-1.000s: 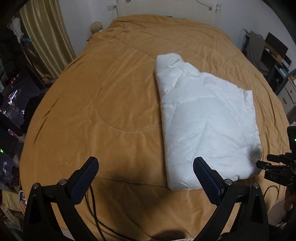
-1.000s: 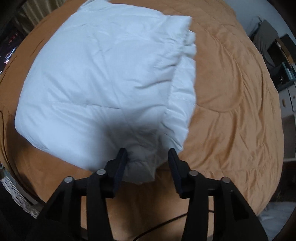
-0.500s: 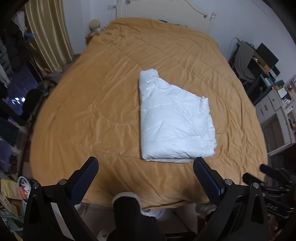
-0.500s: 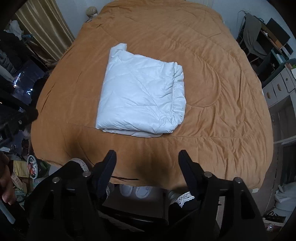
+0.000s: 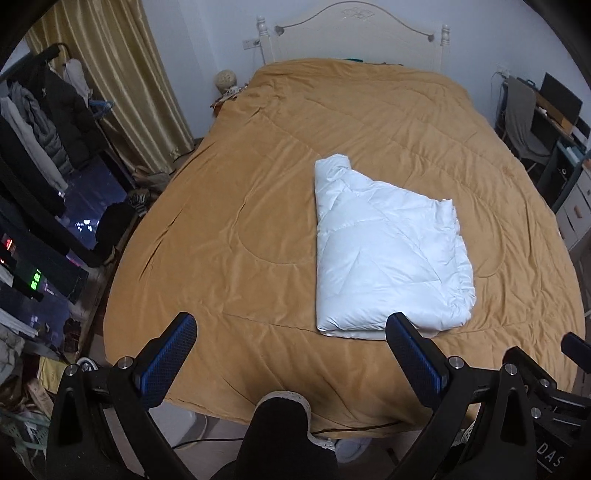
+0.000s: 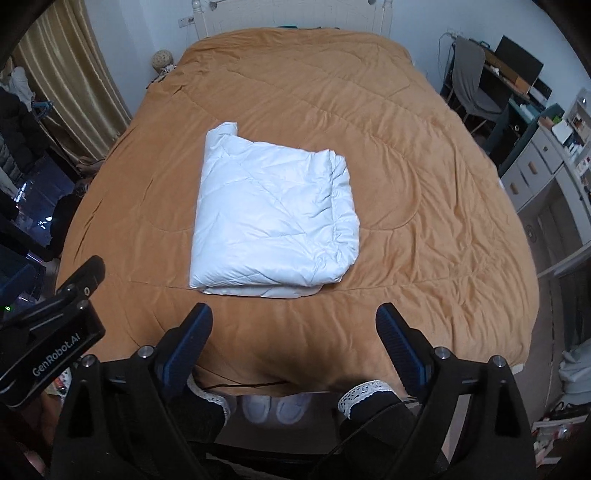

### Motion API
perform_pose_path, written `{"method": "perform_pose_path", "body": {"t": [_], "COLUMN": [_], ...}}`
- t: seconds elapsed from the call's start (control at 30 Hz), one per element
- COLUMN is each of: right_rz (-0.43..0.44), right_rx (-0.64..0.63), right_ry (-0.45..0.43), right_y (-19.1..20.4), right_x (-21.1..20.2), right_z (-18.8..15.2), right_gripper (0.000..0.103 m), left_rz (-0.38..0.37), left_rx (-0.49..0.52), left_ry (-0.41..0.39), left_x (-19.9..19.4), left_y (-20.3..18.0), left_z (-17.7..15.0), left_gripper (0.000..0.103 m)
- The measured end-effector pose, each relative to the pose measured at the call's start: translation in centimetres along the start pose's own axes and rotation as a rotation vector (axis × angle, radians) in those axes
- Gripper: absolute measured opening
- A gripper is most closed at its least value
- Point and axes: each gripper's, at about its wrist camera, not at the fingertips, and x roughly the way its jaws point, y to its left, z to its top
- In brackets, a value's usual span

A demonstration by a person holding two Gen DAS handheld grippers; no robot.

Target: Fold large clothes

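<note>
Both grippers are held out over the foot of the bed, side by side and level, pointing toward the headboard. The left gripper (image 5: 290, 338) has its two blue-padded fingers spread wide with nothing between them; the right gripper (image 6: 295, 328) is spread just as wide and equally empty. Neither touches any fabric. In the right wrist view the left one's black body shows at the lower left edge, close beside its partner.

Directly below them stand the person's legs in dark trousers with white lace cuffs (image 6: 364, 390) — two cuffs, and two pale slippers (image 6: 275, 408) on the floor between them. A thin dark cable (image 5: 354, 428) runs along under the hem of the bedspread.

Beyond the fingertips lies one white puffy garment (image 6: 273, 218), folded into a thick, roughly square bundle on the orange quilted bedspread (image 5: 229, 229). It sits near the foot of the bed, a little to the right of centre in the left wrist view, with one rolled corner pointing up toward the pillow end — whether that is a sleeve or a collar I can't make out.

Farther off: one white headboard (image 5: 354, 33), gold curtains (image 5: 110, 74) and a rack of dark coats (image 5: 44, 110) to the left, a desk chair (image 6: 471, 81) to the right.
</note>
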Motion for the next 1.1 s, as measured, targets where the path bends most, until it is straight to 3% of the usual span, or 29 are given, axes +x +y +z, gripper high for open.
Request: {"method": "perform_pose_path", "body": {"t": [0.07, 0.2, 0.4, 1.1], "right_rz": [-0.027, -0.027, -0.067, -0.111], "right_rx": [0.004, 0.018, 0.035, 0.006], "right_ry": [-0.004, -0.009, 0.008, 0.047], "right_y": [0.0, 0.0, -0.2, 0.1], "right_x": [0.3, 0.5, 1.3, 2.4], "right_z": [0.3, 0.7, 1.0, 0.5], "right_gripper": [0.090, 0.090, 0.090, 0.090], "left_rz": [-0.003, -0.091, -0.134, -0.140], "left_rx": [0.009, -0.008, -0.006, 0.007], "left_ry": [0.023, 0.065, 0.101, 0.124], "left_x": [0.8, 1.8, 2.9, 3.3], "left_y": [-0.1, -0.3, -0.6, -0.8], "left_z": [0.2, 0.4, 0.5, 0.1], "left_gripper": [0.102, 0.102, 0.102, 0.102]}}
